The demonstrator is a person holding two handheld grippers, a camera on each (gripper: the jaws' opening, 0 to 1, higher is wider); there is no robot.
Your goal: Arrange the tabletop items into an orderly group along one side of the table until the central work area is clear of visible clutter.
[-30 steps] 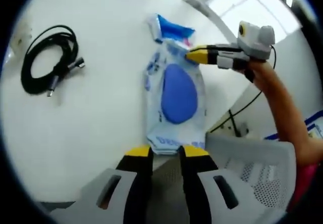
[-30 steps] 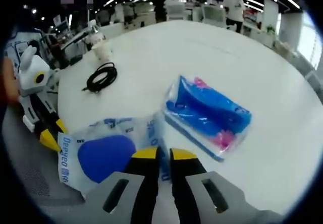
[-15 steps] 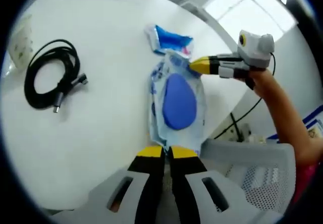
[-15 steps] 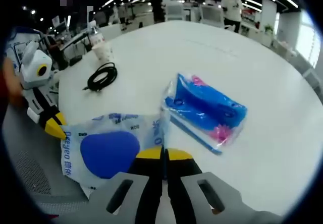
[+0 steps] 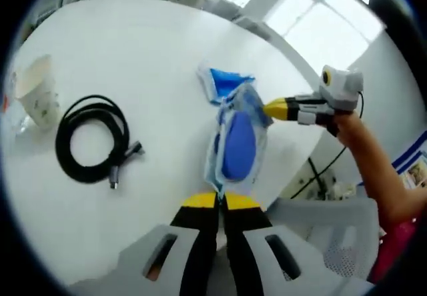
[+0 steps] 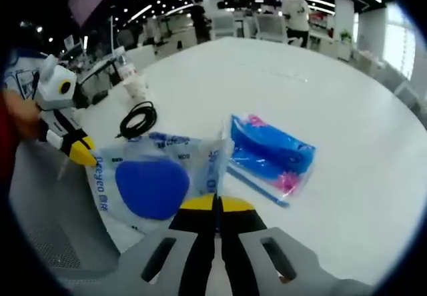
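A white wipes pack [image 5: 237,143] with a blue oval lid hangs a little above the white table [image 5: 133,63], stretched between both grippers. My left gripper [image 5: 217,201] is shut on its near edge. The right gripper [image 5: 273,108] comes in from the right, pinching the far edge. In the right gripper view, my right gripper [image 6: 215,204] is shut on the wipes pack [image 6: 153,183], and the left gripper [image 6: 77,151] holds the opposite end. A blue tissue pack [image 6: 270,156] lies flat on the table just past it, also the tissue pack [image 5: 223,83].
A coiled black cable [image 5: 93,146] lies left of the pack, with a paper cup [image 5: 37,99] beyond it. The cable [image 6: 138,119] and cup [image 6: 137,86] sit near the table's far left edge. A grey mesh chair [image 5: 320,243] stands below the table rim.
Both grippers went from slightly open to shut on opposite edges of the wipes pack, and the pack has risen off the table. Both views pulled back, bringing the cup into the left one.
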